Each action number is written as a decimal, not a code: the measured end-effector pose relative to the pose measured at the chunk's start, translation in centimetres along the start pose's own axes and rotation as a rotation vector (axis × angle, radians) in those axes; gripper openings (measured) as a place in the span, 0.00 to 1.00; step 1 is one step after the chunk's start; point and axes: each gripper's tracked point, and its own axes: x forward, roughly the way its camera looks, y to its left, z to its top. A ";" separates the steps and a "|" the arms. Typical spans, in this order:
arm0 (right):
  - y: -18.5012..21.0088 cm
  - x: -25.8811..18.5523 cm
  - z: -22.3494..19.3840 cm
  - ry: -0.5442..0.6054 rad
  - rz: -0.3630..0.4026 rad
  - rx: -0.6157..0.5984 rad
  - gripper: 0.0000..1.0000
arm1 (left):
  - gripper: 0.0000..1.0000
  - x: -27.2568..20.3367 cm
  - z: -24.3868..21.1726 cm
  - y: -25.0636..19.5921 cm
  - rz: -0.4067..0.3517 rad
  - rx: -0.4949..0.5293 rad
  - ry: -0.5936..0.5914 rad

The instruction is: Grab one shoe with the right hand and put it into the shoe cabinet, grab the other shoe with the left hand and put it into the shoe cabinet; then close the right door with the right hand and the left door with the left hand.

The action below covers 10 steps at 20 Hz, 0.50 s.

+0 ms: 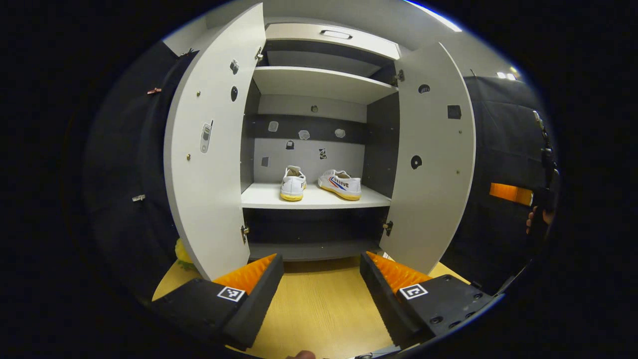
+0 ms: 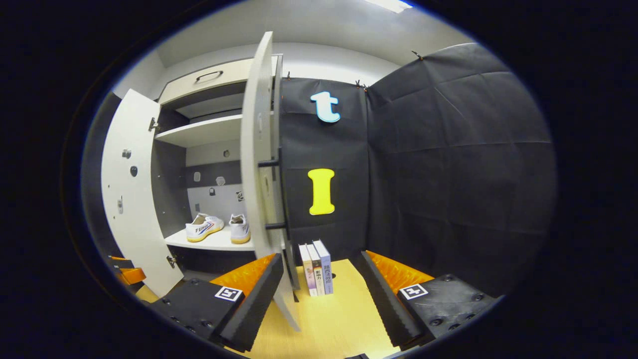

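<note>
Both shoes sit inside the shoe cabinet (image 1: 319, 80) on its middle shelf (image 1: 314, 198), side by side but apart: in the left gripper view the left shoe (image 1: 292, 183) shows its heel toward the camera, and the right shoe (image 1: 340, 184) lies turned, its striped side facing out. Both doors stand open. The left door (image 1: 207, 149) swings out toward the near left; the right door (image 1: 431, 164) swings out toward the near right, its inner face dotted with small stickers. The left gripper (image 1: 321, 279) hangs in front of the cabinet over the yellow bench (image 1: 319, 309), centred between the two doors, jaws wide with nothing between them. At the far right of this view a hand (image 1: 541, 217) holds the other gripper, well apart from the right door. In the right gripper view the right gripper (image 2: 321, 279) faces the right door (image 2: 261, 164) nearly edge-on; the door's lower edge comes down between the fingers, close to the left finger (image 2: 249, 294), though contact cannot be judged. Its jaws are wide, gripping nothing. Past the door edge both shoes (image 2: 217, 227) show on the shelf. Three books (image 2: 316, 269) stand upright on the bench just right of the door, against the black cloth wall (image 2: 448, 164).
</note>
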 end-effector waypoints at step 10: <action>-2.2 10.2 3.5 0.026 0.155 0.053 0.98 | 0.96 0.1 -1.3 -2.8 0.185 -0.003 0.004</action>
